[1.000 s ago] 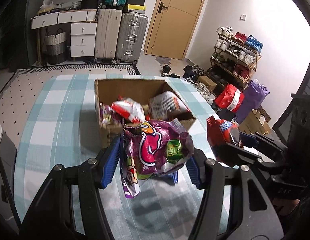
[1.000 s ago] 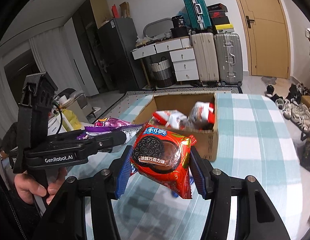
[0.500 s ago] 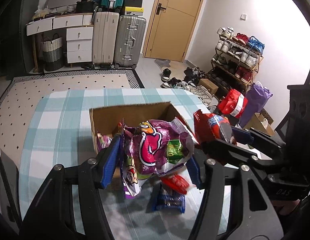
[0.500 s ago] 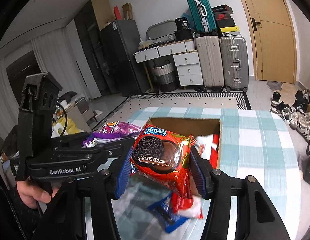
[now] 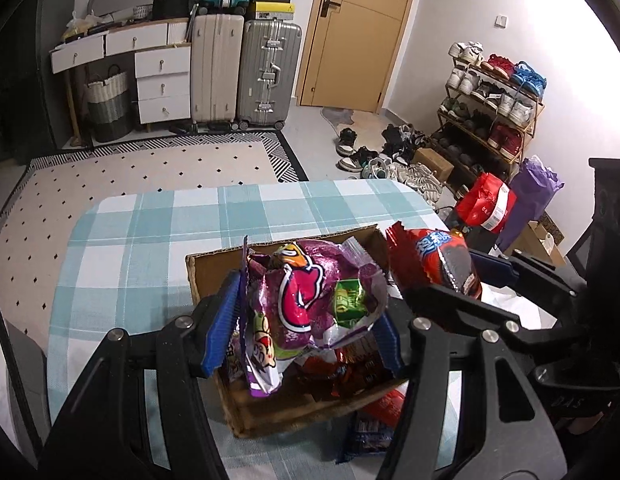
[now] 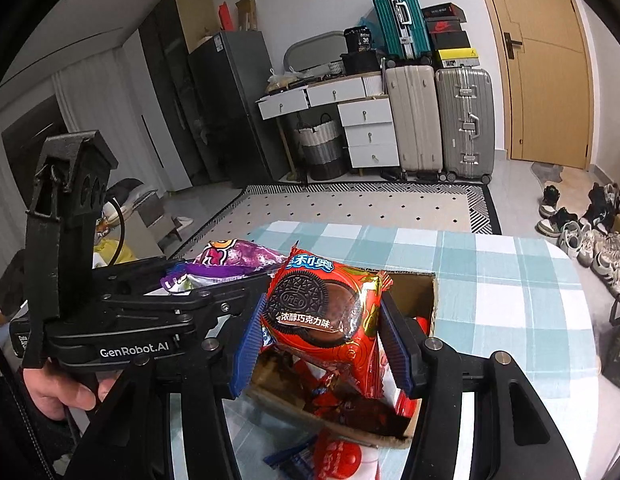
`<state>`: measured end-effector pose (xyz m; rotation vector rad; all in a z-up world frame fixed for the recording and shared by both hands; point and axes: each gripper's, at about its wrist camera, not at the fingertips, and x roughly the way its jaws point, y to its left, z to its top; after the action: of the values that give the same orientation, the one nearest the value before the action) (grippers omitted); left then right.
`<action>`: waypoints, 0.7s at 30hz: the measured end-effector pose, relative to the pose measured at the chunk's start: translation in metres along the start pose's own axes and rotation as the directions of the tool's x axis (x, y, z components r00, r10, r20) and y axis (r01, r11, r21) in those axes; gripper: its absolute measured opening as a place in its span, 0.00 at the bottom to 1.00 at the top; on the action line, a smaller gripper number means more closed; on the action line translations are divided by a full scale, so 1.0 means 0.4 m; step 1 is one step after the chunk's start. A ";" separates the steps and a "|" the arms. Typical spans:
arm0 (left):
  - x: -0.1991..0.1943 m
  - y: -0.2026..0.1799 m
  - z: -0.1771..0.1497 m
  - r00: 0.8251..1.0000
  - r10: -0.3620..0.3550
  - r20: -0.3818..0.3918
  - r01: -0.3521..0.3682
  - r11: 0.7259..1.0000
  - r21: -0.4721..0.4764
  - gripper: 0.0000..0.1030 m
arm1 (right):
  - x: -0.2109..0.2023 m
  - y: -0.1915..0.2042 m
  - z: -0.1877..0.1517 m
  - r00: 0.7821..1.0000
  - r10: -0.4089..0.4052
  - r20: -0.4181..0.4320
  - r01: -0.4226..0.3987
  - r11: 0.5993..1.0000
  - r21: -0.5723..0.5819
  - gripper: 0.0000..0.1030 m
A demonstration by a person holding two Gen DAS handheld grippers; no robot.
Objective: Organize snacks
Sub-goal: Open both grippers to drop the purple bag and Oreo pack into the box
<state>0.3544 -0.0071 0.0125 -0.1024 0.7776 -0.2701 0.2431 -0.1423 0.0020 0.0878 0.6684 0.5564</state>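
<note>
Checked table (image 5: 121, 264), near edge: cardboard box (image 5: 213, 264). Left gripper (image 5: 305, 320) pinches purple snack bag (image 5: 310, 300), right gripper (image 6: 322, 332) pinches Oreo pack (image 6: 322, 316), both above box. Advice: lower inside walls, then release.

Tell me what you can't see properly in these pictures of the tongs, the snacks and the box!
- Inside the cardboard box: left wrist view, the purple snack bag in the left tongs covers most of it.
- Box contents: right wrist view, the Oreo pack in the right tongs hides them.
- Blue packet on the table: both views, half hidden by the box and tongs; name unreadable.
</note>
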 end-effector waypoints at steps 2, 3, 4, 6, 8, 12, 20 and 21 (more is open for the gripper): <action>0.025 0.008 0.007 1.000 -0.007 -0.009 0.007 1.000 0.004 0.56 | 0.016 -0.004 0.004 1.000 0.000 -0.008 0.000 1.000 0.000 0.53; 0.037 0.010 0.009 1.000 -0.008 -0.014 0.008 1.000 0.005 0.56 | 0.027 -0.007 0.006 1.000 0.001 -0.014 -0.001 1.000 0.000 0.53; 0.049 0.014 0.009 1.000 -0.008 -0.019 0.008 1.000 0.011 0.56 | 0.039 -0.011 0.006 1.000 0.001 -0.019 -0.001 1.000 0.000 0.53; 0.072 0.020 0.008 0.999 -0.011 -0.033 0.012 1.000 0.019 0.56 | 0.062 -0.017 0.005 0.999 -0.005 -0.032 0.005 1.000 -0.002 0.53; 0.092 0.034 0.006 0.999 -0.024 -0.046 0.024 1.000 0.011 0.56 | 0.085 -0.027 0.002 0.999 -0.006 -0.046 0.005 1.000 -0.002 0.53; 0.121 0.052 0.002 0.998 -0.009 -0.064 0.009 1.000 0.001 0.65 | 0.122 -0.038 -0.001 0.998 -0.020 -0.062 0.020 1.000 -0.001 0.57; 0.110 0.085 -0.012 0.999 0.002 -0.051 -0.003 1.000 -0.022 0.78 | 0.111 -0.066 -0.019 0.998 -0.029 -0.050 0.031 0.999 0.031 0.68; 0.104 0.085 -0.014 0.999 0.006 -0.050 -0.007 1.000 -0.021 0.78 | 0.104 -0.066 -0.021 0.998 -0.032 -0.047 0.034 0.999 0.032 0.68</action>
<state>0.3855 0.0141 -0.0263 -0.1135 0.8305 -0.2594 0.2770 -0.1444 -0.0347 0.0944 0.7233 0.5173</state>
